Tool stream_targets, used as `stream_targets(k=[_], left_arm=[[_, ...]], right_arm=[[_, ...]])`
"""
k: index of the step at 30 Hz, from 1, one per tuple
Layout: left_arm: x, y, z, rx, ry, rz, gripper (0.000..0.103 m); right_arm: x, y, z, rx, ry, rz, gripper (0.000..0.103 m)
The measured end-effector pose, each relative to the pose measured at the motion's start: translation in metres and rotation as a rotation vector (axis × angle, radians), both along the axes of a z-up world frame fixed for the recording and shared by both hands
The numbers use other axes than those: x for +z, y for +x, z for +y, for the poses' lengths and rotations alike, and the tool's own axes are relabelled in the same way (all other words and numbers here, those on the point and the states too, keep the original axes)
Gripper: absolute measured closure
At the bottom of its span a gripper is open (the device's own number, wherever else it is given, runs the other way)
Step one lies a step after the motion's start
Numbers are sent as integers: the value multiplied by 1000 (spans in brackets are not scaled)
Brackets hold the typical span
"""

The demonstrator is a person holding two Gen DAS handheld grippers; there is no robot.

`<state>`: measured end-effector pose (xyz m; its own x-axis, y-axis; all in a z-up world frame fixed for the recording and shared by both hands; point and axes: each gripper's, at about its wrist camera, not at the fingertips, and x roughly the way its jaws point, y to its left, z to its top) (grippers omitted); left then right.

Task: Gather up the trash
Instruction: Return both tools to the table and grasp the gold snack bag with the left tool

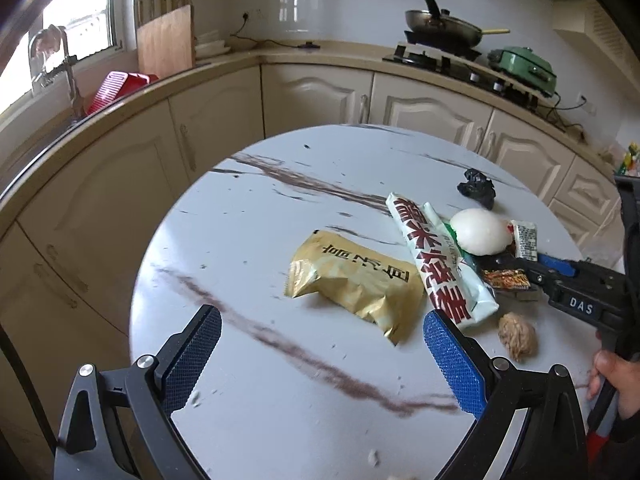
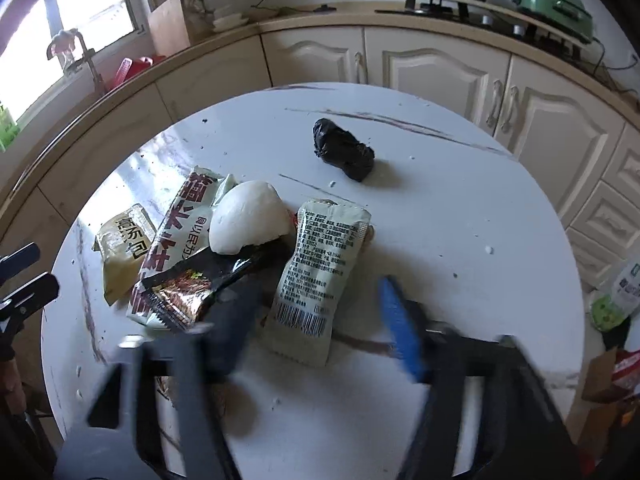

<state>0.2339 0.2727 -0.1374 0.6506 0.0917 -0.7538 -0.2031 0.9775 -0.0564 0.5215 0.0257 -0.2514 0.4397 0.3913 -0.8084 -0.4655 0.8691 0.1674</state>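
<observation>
Trash lies on a round white marble table (image 1: 280,400). There is a gold packet (image 1: 352,280), a long white wrapper with red characters (image 1: 436,256), a white eggshell-like dome (image 2: 250,216), a dark shiny wrapper (image 2: 200,284), a pale printed sachet (image 2: 316,272), a crumpled black bag (image 2: 344,154) and a brown walnut-like lump (image 1: 518,336). My left gripper (image 1: 324,356) hovers open just short of the gold packet, holding nothing. My right gripper (image 2: 316,328) is blurred and straddles the sachet's near end. A gap shows beside its blue pad (image 2: 400,332).
Cream cabinets and a beige counter curve behind the table. A sink tap (image 1: 68,76), a red basket (image 1: 116,88), a cutting board (image 1: 166,40), a stove with a pan (image 1: 444,28) and a green cooker (image 1: 524,68) are on the counter. A hand (image 1: 612,376) holds the right gripper's handle.
</observation>
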Motion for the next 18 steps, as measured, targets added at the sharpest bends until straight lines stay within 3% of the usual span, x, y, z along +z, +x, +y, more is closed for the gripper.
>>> stream_targets(k=[3, 13, 15, 17, 18], left_arm=[[-9, 45, 0, -24, 10, 28, 3], [-46, 128, -1, 10, 23, 108, 3], [-49, 139, 3, 4, -21, 115, 12], [-51, 145, 8, -8, -43, 110, 15], [-52, 146, 11, -15, -57, 105, 23]], right_arm=[[-1, -2, -3, 40, 26, 9, 80], [-2, -1, -14, 71, 93, 29, 82], [-2, -1, -15, 73, 101, 30, 83], [-3, -1, -16, 75, 113, 37, 83], [-3, -1, -16, 77, 115, 37, 83]])
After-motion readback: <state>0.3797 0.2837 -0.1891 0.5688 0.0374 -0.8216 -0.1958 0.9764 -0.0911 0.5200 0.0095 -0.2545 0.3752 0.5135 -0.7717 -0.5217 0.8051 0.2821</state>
